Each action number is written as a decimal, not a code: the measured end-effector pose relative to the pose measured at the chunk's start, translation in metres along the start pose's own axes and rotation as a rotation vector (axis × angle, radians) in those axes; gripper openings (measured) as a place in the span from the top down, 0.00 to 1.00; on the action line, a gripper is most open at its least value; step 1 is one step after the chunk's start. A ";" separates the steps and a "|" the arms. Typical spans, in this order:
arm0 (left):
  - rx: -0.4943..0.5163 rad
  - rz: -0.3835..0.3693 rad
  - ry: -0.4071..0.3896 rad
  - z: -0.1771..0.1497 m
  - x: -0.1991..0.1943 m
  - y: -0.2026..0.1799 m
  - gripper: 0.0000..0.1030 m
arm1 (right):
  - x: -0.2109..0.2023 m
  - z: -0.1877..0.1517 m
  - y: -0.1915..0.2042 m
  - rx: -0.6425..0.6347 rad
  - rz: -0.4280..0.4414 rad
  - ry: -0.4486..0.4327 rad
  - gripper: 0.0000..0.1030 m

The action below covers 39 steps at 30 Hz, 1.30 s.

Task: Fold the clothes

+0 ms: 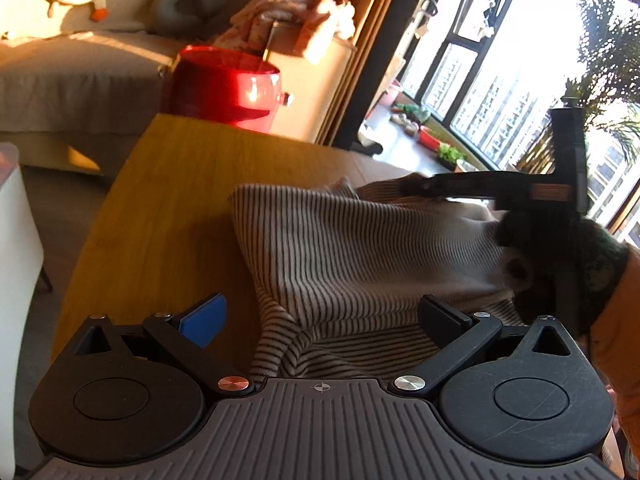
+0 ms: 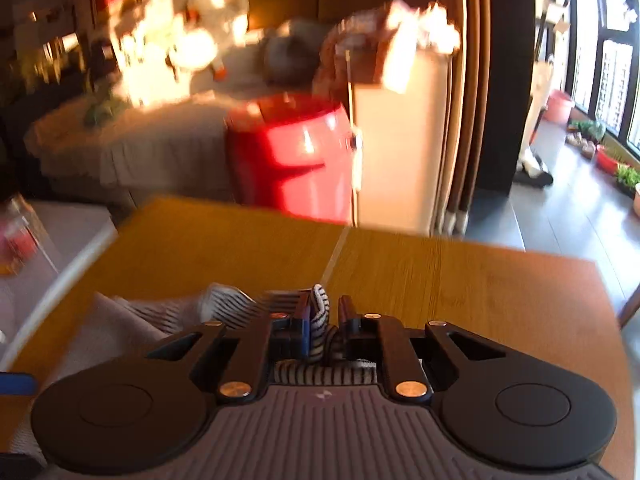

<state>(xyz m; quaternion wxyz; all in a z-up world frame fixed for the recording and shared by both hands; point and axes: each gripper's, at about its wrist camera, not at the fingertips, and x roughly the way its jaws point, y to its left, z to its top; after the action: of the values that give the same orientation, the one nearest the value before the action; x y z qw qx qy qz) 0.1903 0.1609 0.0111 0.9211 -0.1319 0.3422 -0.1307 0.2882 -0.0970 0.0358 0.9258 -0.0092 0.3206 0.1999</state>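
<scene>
While pinched: striped garment point(image 2: 320, 312), right claw point(image 2: 325, 320).

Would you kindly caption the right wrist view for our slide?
Right gripper pinches a fold of the striped sweater above the wooden table.

A wooden table point(image 1: 168, 184), yellow-brown with visible grain, is seen in both views. A pale seam across its top is seen from the right wrist. A striped knit garment point(image 1: 360, 248), cream with thin dark lines, is spread and rumpled on the table's near right part; the left and far parts are left uncovered.
</scene>
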 end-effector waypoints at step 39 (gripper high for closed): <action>-0.027 -0.095 0.034 -0.029 -0.088 -0.040 0.00 | -0.225 -0.185 -0.047 0.426 0.048 0.018 0.75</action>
<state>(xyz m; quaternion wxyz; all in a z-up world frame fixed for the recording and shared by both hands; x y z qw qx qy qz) 0.1002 0.1482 0.0559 0.9060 -0.1584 0.3531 -0.1717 0.0362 -0.2488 0.0176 0.8989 0.1928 0.3639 0.1496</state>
